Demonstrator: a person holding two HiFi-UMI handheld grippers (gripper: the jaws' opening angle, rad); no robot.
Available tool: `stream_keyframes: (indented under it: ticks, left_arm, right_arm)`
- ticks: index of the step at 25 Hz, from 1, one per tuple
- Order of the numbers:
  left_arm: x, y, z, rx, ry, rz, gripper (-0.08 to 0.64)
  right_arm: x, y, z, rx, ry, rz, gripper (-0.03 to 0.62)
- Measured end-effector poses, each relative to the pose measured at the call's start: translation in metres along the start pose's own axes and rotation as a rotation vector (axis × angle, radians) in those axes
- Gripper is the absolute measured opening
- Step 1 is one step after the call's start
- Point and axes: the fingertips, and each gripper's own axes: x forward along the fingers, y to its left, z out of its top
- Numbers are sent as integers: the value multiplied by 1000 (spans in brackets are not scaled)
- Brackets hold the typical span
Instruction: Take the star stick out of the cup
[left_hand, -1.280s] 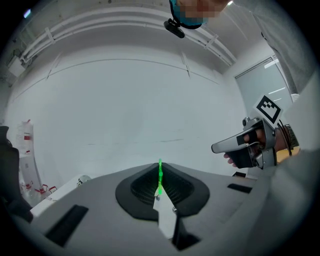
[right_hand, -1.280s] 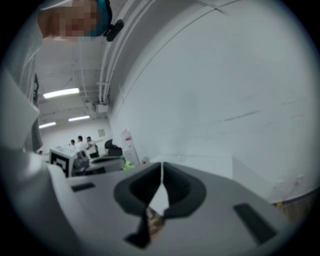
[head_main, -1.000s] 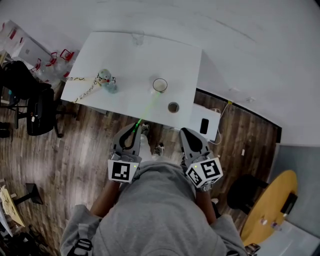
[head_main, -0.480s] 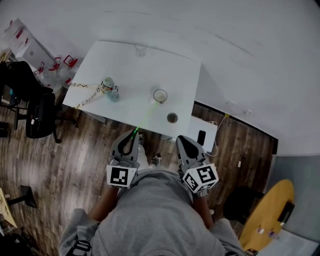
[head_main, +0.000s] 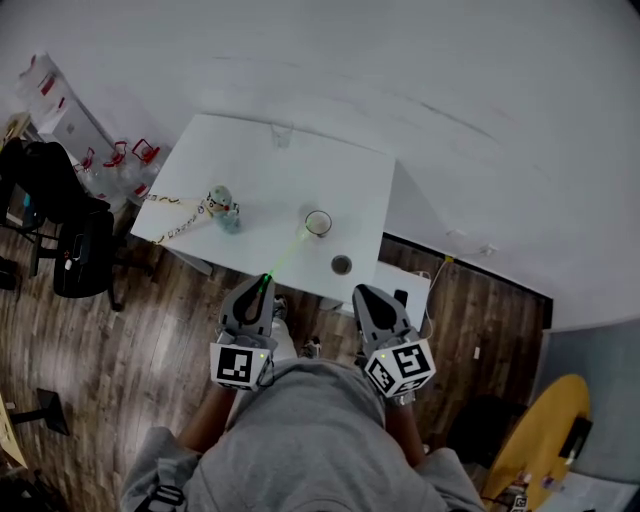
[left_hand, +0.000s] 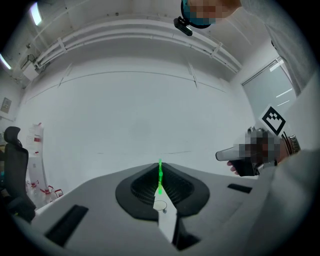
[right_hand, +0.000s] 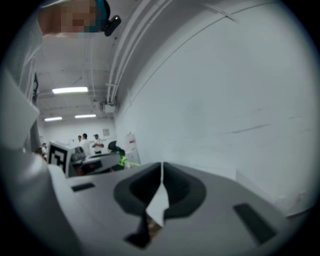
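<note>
1. The left gripper (head_main: 262, 285) has its jaws pressed together on the near end of the star stick (head_main: 285, 257). The thin green stick runs out along the line of the jaws toward the far side. Pinching it at the end keeps the whole length clear ahead of the gripper.
2. The stick is up in the air in front of the person, level or nearly so. In the left gripper view only bare wall shows beyond its tip, with no cup and no surface. I judge it is out of the cup, though in the head view its far tip falls just beside the cup's left rim.
3. The right gripper (head_main: 363, 295) is held beside the left one, close to the body. Its jaws are together with nothing between them, so it looks like the idle hand here.
4. The cup (head_main: 318, 222) stands upright near the middle of the white surface (head_main: 260, 165), toward its right half. Its inside looks pale and I see nothing standing in it.
5. A smaller round container (head_main: 341, 264) sits nearer and slightly right of the cup, close to the near edge. Its inside is dark and I cannot tell what it holds.
6. A small toy figure (head_main: 222, 205) stands well left of the cup and plays no part.
</note>
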Motion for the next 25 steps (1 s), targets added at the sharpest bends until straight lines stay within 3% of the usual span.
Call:
stream_keyframes:
  ticks: [3,14,25]
  left_arm:
    - [4,4,8,26,-16,3,46]
    - [7,9,63,-6,-118,7,46]
    - [5,14,98,15,-191,4,46]
  right_arm:
    - [3,-2,13,-7,-26,-4,37]
    - [4,6,67,-121,-102,19,37]
    - [-5,4,103,-185,-160,5,37]
